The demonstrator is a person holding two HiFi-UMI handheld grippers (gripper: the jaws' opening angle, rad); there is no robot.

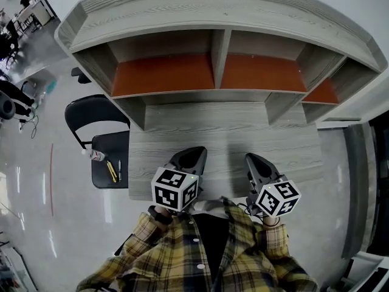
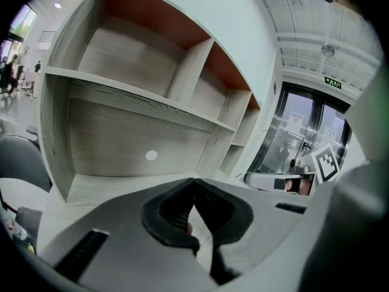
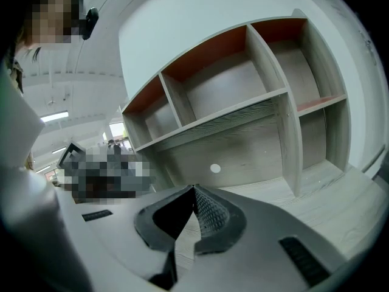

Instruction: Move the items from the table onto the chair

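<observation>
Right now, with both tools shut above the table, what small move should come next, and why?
Probably just draw both back and stop: I see no item left on the table, while a bottle and pens already lie on the chair. The left tool and right tool are shut and empty.

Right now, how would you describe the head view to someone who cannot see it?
From above, a person in a plaid shirt holds two shut tools, the left tool and right tool, over the near edge of a grey desk with a shelf unit. On the black chair at left lie a bottle and two pens.
</observation>
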